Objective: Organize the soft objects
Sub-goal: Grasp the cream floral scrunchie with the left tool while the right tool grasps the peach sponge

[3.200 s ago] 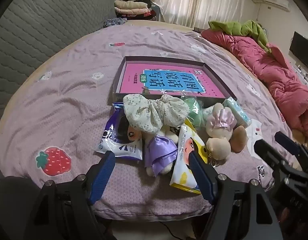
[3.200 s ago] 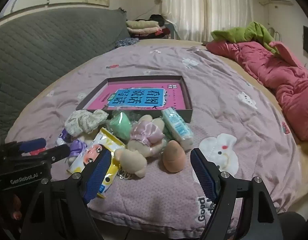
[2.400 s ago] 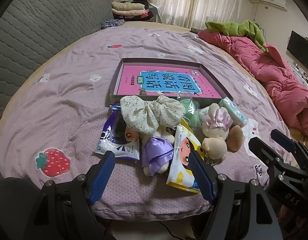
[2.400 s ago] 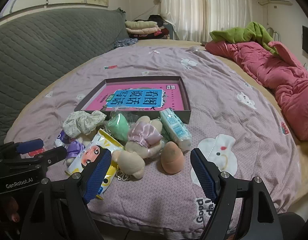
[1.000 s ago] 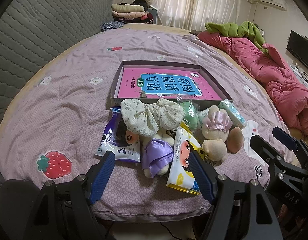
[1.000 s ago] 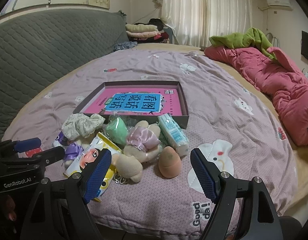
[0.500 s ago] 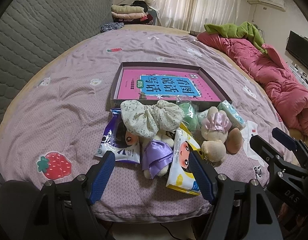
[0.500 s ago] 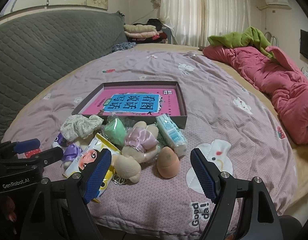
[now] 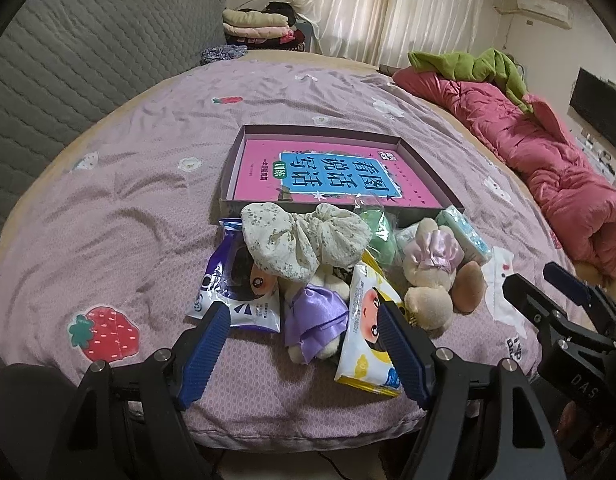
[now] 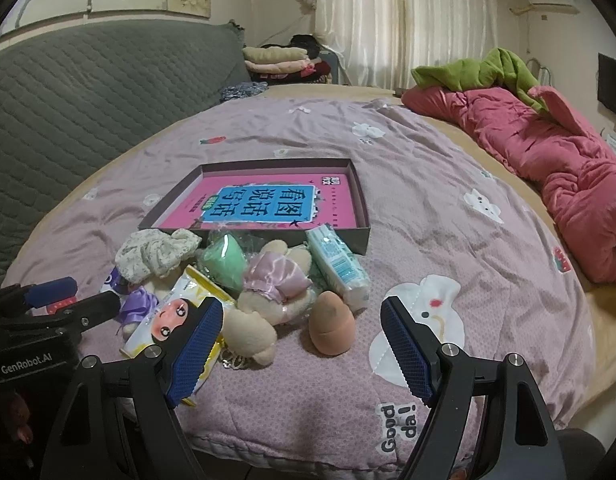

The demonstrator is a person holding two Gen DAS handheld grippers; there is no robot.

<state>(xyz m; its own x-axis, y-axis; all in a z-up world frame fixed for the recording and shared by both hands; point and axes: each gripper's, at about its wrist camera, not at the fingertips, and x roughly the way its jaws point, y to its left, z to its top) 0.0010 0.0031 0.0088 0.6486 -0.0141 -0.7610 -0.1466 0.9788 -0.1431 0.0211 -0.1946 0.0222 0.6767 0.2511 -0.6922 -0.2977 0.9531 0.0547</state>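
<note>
1. Left gripper: blue-padded fingers spread wide, nothing between them. It hangs off the near edge of the bed, above the lilac bedspread.
2. Right gripper: fingers likewise wide apart and empty, also just off the bed's near edge; its dark body shows at the right of the left wrist view.
3. Soft things lie in a loose heap near the bedspread's front edge, beyond both grippers and touching neither.
4. Nearest the left gripper: a yellow-edged wipes pack with a cartoon face, a doll in a purple satin dress, a purple-and-white packet.
5. On top of those, a floral fabric scrunchie.
6. Nearest the right gripper: a peach makeup sponge, a beige plush with a pink satin bonnet, a teal tissue pack, a bagged green sponge.
7. Behind the heap, a shallow dark box holds a pink book with a blue title panel; the scrunchie and tissue pack sit against its front wall.
8. Far right: a red quilt.
</note>
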